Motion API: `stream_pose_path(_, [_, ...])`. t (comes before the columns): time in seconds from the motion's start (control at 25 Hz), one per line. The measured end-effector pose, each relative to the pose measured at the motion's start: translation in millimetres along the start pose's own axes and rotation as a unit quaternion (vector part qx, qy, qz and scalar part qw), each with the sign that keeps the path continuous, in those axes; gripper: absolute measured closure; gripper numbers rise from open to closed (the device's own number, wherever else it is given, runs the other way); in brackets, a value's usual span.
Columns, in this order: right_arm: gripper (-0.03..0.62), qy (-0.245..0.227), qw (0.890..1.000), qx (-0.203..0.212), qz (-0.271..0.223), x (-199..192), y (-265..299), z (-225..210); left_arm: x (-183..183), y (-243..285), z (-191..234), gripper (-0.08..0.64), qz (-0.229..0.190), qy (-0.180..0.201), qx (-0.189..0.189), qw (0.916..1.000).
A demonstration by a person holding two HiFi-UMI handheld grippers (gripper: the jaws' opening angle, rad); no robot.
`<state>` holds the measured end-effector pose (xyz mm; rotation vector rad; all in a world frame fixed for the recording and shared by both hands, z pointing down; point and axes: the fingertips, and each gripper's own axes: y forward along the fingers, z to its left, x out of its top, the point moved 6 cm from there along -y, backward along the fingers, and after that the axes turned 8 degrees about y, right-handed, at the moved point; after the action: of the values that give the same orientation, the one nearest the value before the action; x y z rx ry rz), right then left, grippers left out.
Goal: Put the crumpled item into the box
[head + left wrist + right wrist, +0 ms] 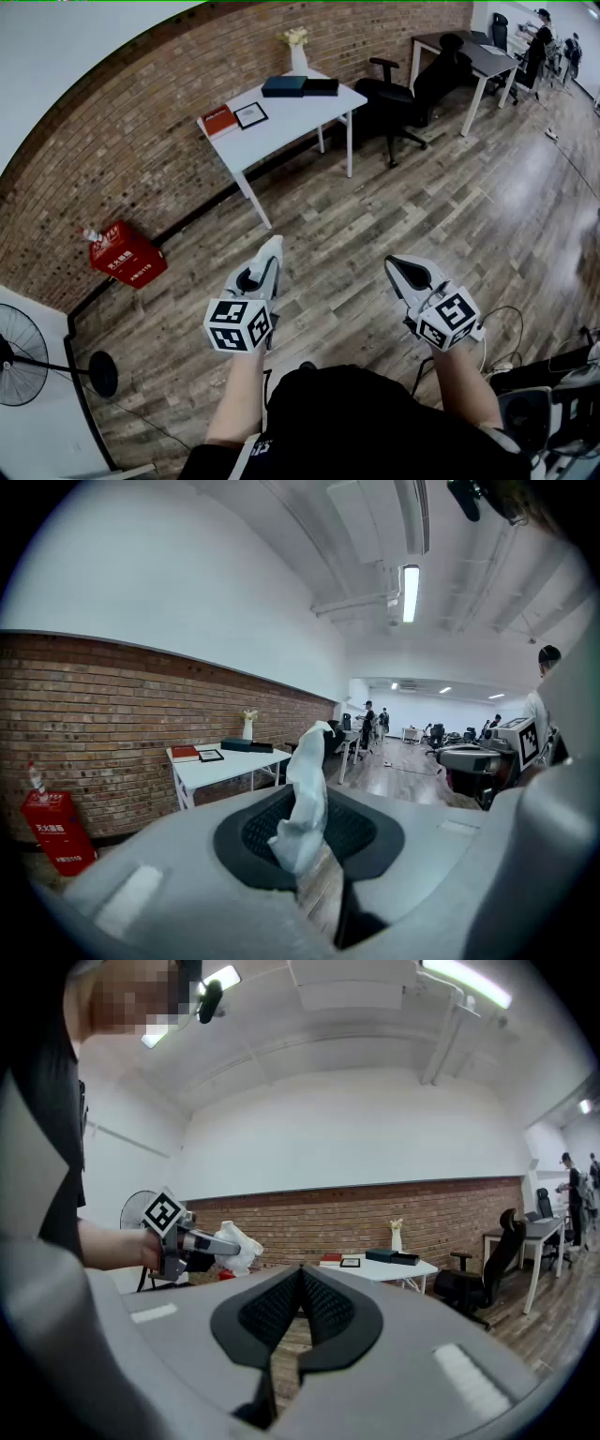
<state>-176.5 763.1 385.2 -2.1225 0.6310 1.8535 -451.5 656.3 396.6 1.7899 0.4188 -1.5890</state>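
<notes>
As it sits now, crumpled item (305, 799): white wad, pinched between the pads of the left gripper (268, 261); not in any box yet.
long axis: runs along the jaw line, with most of the wad standing out forward past the tips.
left gripper: jaws closed down on the wad, the narrow gap filled by it; I hold it out in front of me over bare wood floor (394, 216).
right gripper (405, 270): jaws together, nothing between them; beside the left one, apart from it.
red box (128, 255): on the floor against the brick wall (141, 141), ahead and to the left of the left gripper, well apart. I take it as the target but can't confirm that, and I can't tell whether its top is open.
other candidates: dark flat boxes (300, 86) on the white table (281, 122), farther off and straight ahead; they look closed.
nearer hand: left, and it has the load, so I judge the coming move is a carry left and down. I see no job for the right.
head view only: whole layout, with box, table and both grippers in one frame; the wad is hard to tell from the pale jaw tip.
left gripper view only: the grip itself, pads on the wad; red box low at the left edge.
right gripper view only: side look at the left gripper, wad bulging beyond its tip.
risk: soft wad, small bite; I judge a fast swing could shake it loose.
</notes>
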Motion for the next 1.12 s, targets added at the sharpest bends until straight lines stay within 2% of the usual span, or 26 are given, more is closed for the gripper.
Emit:
stream_pose_path(0.12, [0.594,0.007,1.000,0.008,-0.006,0.3,-10.1,3.3,-0.3,2.7,-11.0,0.485,0.002,0.002,-0.007,1.0000])
stream_pose_path(0.28, [0.594,0.043,0.999,0.010,-0.012,-5.6,-19.2,-2.2,0.4,8.7,-26.5,0.485,0.005,0.007,-0.016,0.9998])
stream_pose_path(0.56, [0.594,0.059,0.998,-0.003,0.001,-21.6,-26.2,-16.6,-10.8,31.3,-33.1,0.485,0.022,0.005,-0.035,0.9991])
stream_pose_path(0.8, [0.592,0.080,0.997,-0.011,0.001,-26.1,-18.1,-46.6,-9.2,78.8,-28.0,0.485,0.026,0.007,-0.058,0.9979])
stream_pose_path(0.96, [0.592,0.079,0.997,-0.022,0.016,-25.9,4.4,-69.7,-5.5,122.0,-16.5,0.485,0.030,0.004,-0.076,0.9967])
stream_pose_path(1.12, [0.592,0.099,0.994,-0.038,0.021,-24.7,35.9,-98.9,3.5,166.7,2.7,0.485,0.031,0.005,-0.089,0.9956])
